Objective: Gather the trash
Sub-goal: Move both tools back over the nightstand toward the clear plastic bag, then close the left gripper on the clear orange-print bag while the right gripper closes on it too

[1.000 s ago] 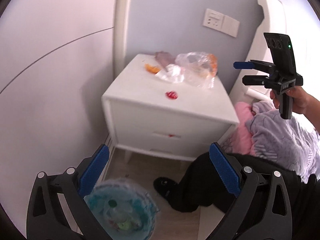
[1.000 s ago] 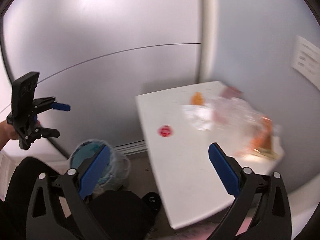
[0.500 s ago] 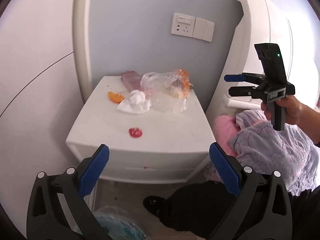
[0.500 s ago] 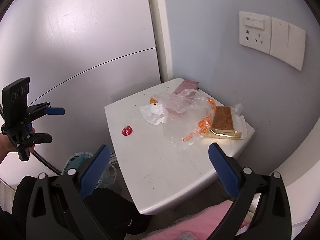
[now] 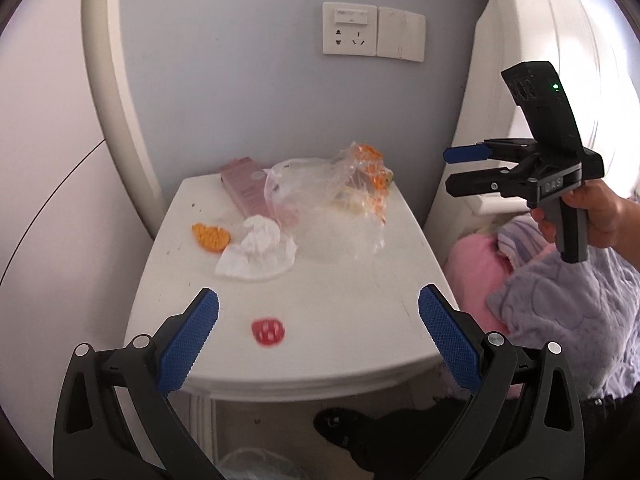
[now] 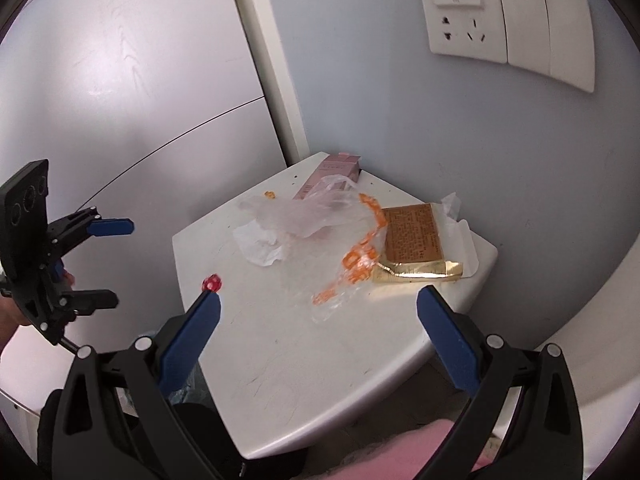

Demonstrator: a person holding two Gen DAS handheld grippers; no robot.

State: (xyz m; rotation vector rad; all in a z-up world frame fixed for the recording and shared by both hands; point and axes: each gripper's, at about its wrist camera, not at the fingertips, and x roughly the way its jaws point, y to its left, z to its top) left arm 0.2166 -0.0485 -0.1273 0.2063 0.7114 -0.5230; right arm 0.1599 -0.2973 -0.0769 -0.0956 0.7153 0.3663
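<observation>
Both tools, left tool [image 5: 319, 312] and right tool [image 6: 318, 316], are held wide apart above the counter [image 5: 344, 320] where a clear plastic bag [image 5: 328, 204] is seen.

Your grippers [image 5: 318, 322] [image 6: 318, 322]: black frames, blue ribbed pads [image 5: 188, 342], silver screws (green LED lit on right); bare-skinned hand [image 5: 596, 216].

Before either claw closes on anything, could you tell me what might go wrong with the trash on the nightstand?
1. The clear plastic bag lies over the gold wrapper and against the pink box; pulling it may drag those off the nightstand.
2. The red candy sits near the front edge, so a nudge from the open left claw could knock it off.
3. The crumpled tissue may tear or slip.
</observation>
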